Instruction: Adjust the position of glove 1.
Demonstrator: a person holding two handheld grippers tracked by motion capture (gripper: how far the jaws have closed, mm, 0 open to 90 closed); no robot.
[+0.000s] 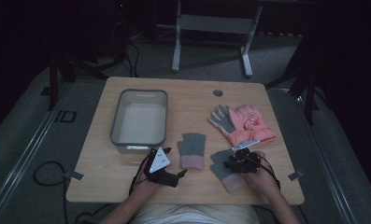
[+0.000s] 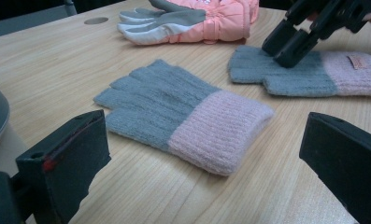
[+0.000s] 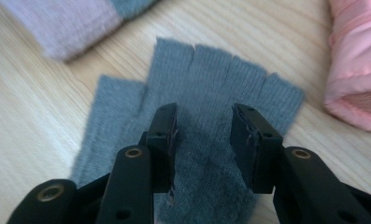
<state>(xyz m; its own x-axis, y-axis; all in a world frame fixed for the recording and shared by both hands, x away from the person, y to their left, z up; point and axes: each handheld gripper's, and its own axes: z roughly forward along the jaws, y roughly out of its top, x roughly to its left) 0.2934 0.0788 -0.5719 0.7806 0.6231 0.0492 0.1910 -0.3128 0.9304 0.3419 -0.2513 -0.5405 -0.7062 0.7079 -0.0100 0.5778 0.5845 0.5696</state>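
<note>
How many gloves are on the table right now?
4. One knit glove lies mid-table by the left gripper; its mate sits under the right gripper; two pink ski gloves are stacked at the right, possibly hiding more.

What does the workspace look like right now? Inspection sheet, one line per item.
Surface: wooden table, round hole near the far edge.
Job's things: two grey-and-pink knit gloves, one at centre, one under the right gripper.
Clutter: grey bin; pink ski gloves.
Grippers: left gripper open, off the gloves; right gripper partly open over the glove's palm.
Cables: one trails off the table's left.
Surroundings: dark room, metal stand beyond.
</note>
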